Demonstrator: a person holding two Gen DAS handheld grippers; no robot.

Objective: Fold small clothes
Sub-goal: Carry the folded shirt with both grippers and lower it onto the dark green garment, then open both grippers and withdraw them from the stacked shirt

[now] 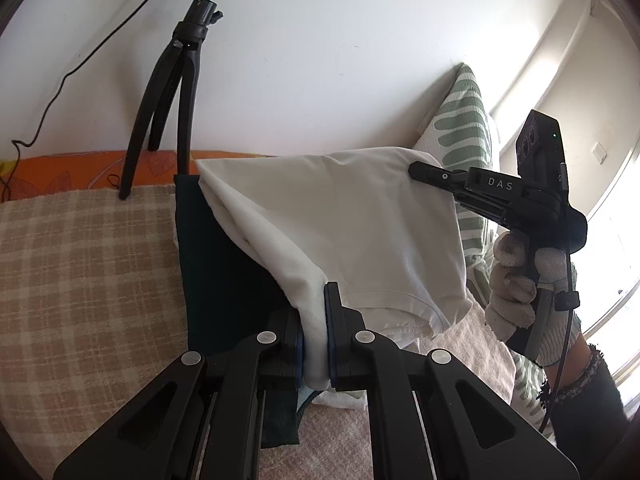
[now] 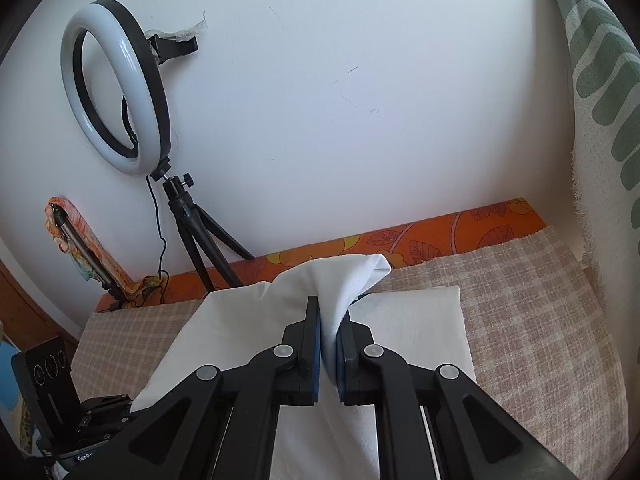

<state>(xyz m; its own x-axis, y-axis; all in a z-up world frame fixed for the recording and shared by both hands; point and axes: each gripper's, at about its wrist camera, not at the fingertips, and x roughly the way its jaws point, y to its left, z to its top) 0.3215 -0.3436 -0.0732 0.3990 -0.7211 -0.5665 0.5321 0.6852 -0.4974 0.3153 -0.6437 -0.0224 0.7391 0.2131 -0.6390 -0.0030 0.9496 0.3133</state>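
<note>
Clamping a bunched fold of the white cotton garment (image 1: 344, 216) at lower centre of the left wrist view, the left gripper (image 1: 315, 344) had both blue-padded fingers (image 1: 330, 320) pressed onto the cloth. Hung lifted across mid-frame, over a dark green cloth (image 1: 224, 280) lying on the beige checked blanket (image 1: 80, 272). At right of centre, nipped at its far corner by the right gripper (image 1: 416, 169), gripped by a gloved hand (image 1: 516, 280). At upper left, a black tripod (image 1: 172, 100); behind the blanket, an orange leaf-print mattress edge (image 1: 80, 168); at right, a green-and-white patterned pillow (image 1: 464, 120).

In the right wrist view, closed at lower centre on a raised peak of the white garment (image 2: 352, 276), the right gripper (image 2: 329, 344), with the rest of the fabric spread flat below on the checked blanket (image 2: 528, 312). At upper left, a white ring light (image 2: 116, 92) on its tripod (image 2: 196, 232); at lower left, part of the left gripper's body (image 2: 52, 384); at far right, the patterned pillow (image 2: 600, 80).
</note>
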